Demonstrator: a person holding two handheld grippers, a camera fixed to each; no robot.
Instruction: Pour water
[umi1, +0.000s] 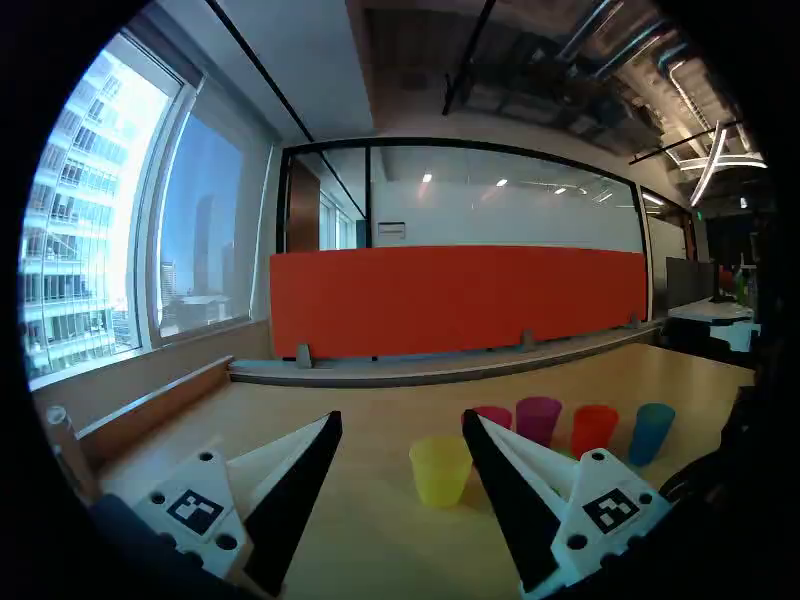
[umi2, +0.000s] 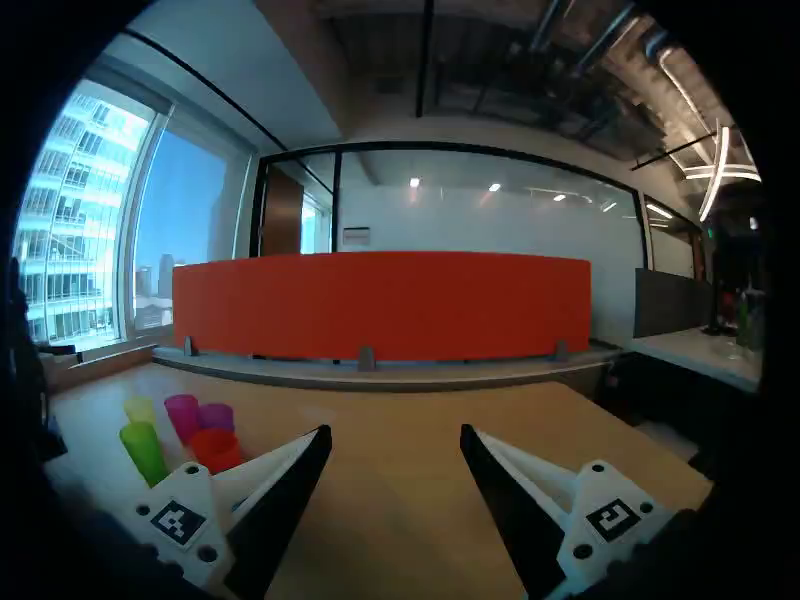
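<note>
Wooden desk (umi1: 380, 540) bears upright cups (umi1: 440, 468); left tool (umi1: 401, 416) and right tool (umi2: 395, 430) gape empty.

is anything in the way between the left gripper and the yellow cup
Nothing visible. The yellow cup stands on bare table ahead of the open left gripper. The pink cup, purple cup, orange cup and blue cup stand behind it, to the right.

The left gripper (umi1: 400, 420) has two pointed fingers (umi1: 300, 480), white on top w/ black inner sides. Each white base carries a square black & white marker (umi1: 194, 510) and small round screw holes (umi1: 206, 457). The right gripper (umi2: 395, 435) looks the same, one marker (umi2: 610, 520) per side.
</note>
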